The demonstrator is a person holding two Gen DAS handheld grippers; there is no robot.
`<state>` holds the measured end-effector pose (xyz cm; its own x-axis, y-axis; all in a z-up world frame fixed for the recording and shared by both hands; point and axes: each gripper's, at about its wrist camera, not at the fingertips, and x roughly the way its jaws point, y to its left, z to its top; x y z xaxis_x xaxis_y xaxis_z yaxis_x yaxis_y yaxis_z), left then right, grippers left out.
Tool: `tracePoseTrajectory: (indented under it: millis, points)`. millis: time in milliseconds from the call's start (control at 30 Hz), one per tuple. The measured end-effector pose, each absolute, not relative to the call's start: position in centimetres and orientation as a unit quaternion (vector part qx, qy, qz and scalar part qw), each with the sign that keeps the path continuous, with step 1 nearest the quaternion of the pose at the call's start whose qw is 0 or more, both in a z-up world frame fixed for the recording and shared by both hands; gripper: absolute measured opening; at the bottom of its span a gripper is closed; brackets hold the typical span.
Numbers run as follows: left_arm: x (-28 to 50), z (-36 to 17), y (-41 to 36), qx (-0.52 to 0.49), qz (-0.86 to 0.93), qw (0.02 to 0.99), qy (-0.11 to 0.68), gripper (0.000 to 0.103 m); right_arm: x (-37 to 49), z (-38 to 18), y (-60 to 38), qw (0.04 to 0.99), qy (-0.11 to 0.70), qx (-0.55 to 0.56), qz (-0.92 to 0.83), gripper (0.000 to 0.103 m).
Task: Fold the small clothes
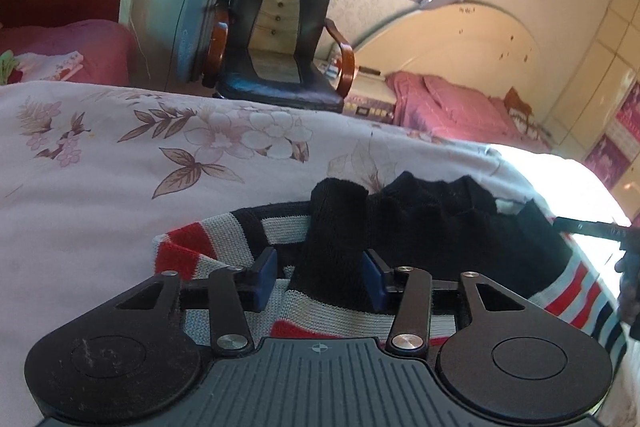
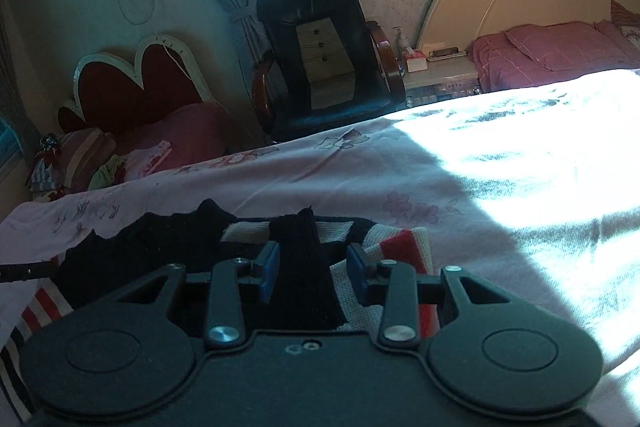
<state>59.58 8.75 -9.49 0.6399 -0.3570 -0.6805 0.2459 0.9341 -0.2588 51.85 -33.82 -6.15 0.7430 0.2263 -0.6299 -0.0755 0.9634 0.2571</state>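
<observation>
Judging by the striped sweater [image 1: 248, 227] bunched on the floral bedsheet [image 1: 120, 155], we've barely begun folding: left tongs [image 1: 320, 275] and right tongs [image 2: 312, 269] each stand part-open astride a black knit strip [image 1: 336, 247], one pad not touching.

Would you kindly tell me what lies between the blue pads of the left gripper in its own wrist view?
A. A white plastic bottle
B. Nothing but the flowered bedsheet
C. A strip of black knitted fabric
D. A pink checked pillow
C: in the left wrist view a black knitted strip runs up between the blue pads of the left gripper, lying over the red, white and navy striped knit garment on the flowered bedsheet.
</observation>
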Motion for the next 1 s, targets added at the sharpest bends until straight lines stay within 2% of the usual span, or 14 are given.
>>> tracePoseTrajectory:
  millis: [33,67,100,133,167,200,267,533,633,767,867,933,967,1000]
  points:
    - [59.7,-9.7,8.2,-0.049,-0.162,0.903,0.395,0.041,52.2,-6.4,-33.2,0.927,0.355,0.092,0.079,0.037]
    - [59.6,-9.8,7.7,-0.030,-0.158,0.904,0.395,0.034,52.5,-6.6,-32.4,0.927,0.360,0.072,0.075,0.036]
    - [59.5,-9.7,7.1,-0.012,-0.152,0.907,0.392,0.022,52.7,-7.1,-31.8,0.926,0.367,0.051,0.069,0.033]
    - [59.2,-9.6,6.8,0.002,-0.147,0.910,0.388,0.016,52.9,-7.3,-31.2,0.926,0.371,0.033,0.066,0.032]
    - [59.1,-9.5,6.6,0.010,-0.143,0.912,0.384,0.008,52.9,-7.5,-30.5,0.927,0.371,0.008,0.062,0.028]
    - [58.7,-9.3,6.6,0.011,-0.141,0.915,0.378,0.005,52.9,-7.6,-29.9,0.927,0.369,-0.011,0.059,0.020]
    - [58.2,-9.3,6.4,0.016,-0.135,0.922,0.362,0.005,52.9,-7.7,-29.1,0.928,0.366,-0.033,0.058,0.007]
    - [54.1,-7.1,8.0,-0.034,-0.087,0.964,0.249,0.005,51.3,-5.4,-28.9,0.961,0.268,-0.053,0.042,0.006]
    - [54.9,-7.8,7.8,-0.033,-0.069,0.960,0.270,0.005,52.2,-5.7,-29.6,0.961,0.271,-0.044,0.026,0.006]
    - [56.7,-9.9,7.5,-0.019,-0.056,0.942,0.330,0.005,54.0,-8.4,-30.4,0.941,0.336,-0.024,0.009,0.007]
    - [57.0,-9.9,6.9,-0.005,-0.053,0.940,0.337,0.005,54.2,-8.9,-30.3,0.940,0.340,-0.027,0.003,0.008]
    - [56.8,-9.4,6.6,0.005,-0.049,0.939,0.341,0.013,54.4,-8.8,-30.0,0.937,0.347,-0.035,0.001,0.015]
    - [56.5,-8.8,6.7,0.005,-0.040,0.941,0.336,0.037,54.2,-8.2,-29.6,0.937,0.346,-0.042,-0.007,0.026]
    - [55.8,-7.9,6.7,0.002,-0.031,0.949,0.313,0.065,53.8,-7.5,-29.0,0.941,0.334,-0.049,-0.008,0.041]
